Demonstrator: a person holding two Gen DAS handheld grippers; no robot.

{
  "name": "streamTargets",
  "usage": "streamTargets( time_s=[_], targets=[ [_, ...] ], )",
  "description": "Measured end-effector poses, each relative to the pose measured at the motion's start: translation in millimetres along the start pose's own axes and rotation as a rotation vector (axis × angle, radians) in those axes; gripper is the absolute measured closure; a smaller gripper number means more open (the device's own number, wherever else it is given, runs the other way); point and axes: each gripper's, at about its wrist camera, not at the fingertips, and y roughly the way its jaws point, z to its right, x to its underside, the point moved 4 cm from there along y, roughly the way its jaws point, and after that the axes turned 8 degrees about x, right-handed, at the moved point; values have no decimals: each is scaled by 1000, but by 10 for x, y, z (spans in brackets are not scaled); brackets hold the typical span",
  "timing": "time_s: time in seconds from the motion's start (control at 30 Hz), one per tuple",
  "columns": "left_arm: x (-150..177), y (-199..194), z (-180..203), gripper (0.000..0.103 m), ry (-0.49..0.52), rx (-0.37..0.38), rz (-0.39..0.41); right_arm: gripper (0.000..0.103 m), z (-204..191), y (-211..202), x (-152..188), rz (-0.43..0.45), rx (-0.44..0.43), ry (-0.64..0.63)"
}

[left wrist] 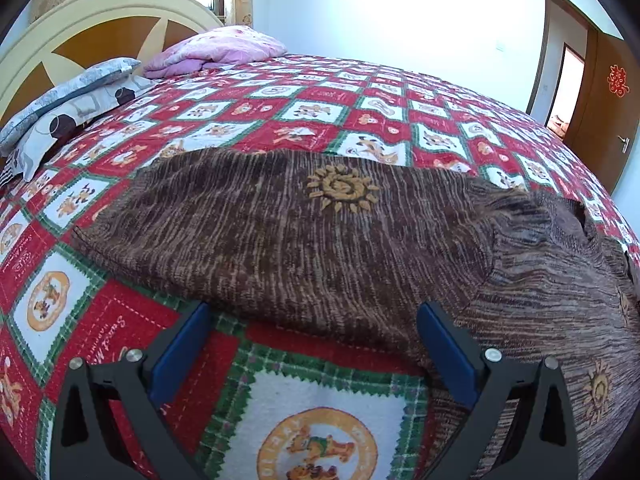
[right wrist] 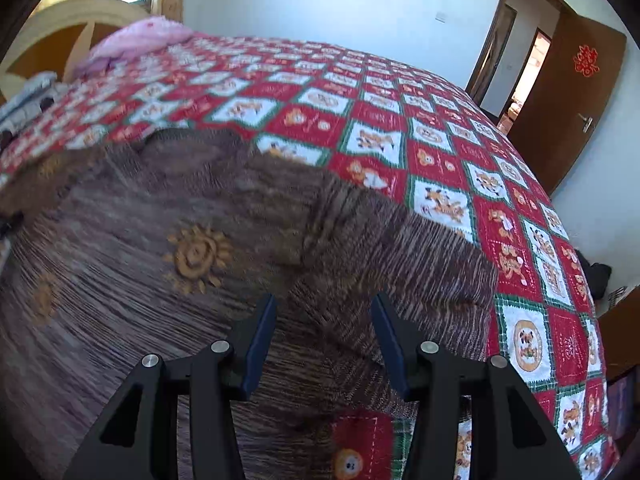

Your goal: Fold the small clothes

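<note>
A brown knitted sweater (left wrist: pixel 280 240) with orange sun motifs lies spread on the bed. In the left wrist view one sleeve stretches left across the quilt, and the body runs off to the right. My left gripper (left wrist: pixel 314 312) stands wide open at the sleeve's near edge, and its blue pads (left wrist: pixel 180 356) touch nothing. The right wrist view shows the sweater (right wrist: pixel 160 220) filling the left and centre, with a sleeve (right wrist: pixel 420 264) reaching right. My right gripper (right wrist: pixel 324 300) hovers over that sleeve's base with its jaws apart and no fabric pinched between the pads (right wrist: pixel 260 344).
The bed carries a red, green and white cartoon quilt (left wrist: pixel 320 112). Grey patterned pillows (left wrist: pixel 68 108) and a pink blanket (left wrist: pixel 216 50) lie by the headboard (left wrist: pixel 92 20) at the far left. A brown door (right wrist: pixel 568 92) stands open at the right, beyond the bed's edge.
</note>
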Motion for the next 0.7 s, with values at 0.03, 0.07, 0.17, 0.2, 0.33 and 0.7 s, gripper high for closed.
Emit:
streamTargets(
  time_s=[0.03,0.07,0.17,0.2,0.33,0.7],
  targets=[
    [3,-4,-5,0,-6,7,2,53,14,64,-2,-10,12,9],
    [1,-6,-9,0,-9,12,4,63,52,112,6,-20,22,21],
    [1,-17,-16,0,-17,27,14,94,131,183,-38,-38,-16,84],
    [0,-19,-20,0,-20,32,16,95,138,159,-46,-33,-28,93],
    [-6,-22,-11,0,-23,45,23,95,186,-151,-203,56,-42,119],
    [-11,-52,-27,0,-43,86,43,95,-904,-947,-738,270,-220,24]
  ],
)
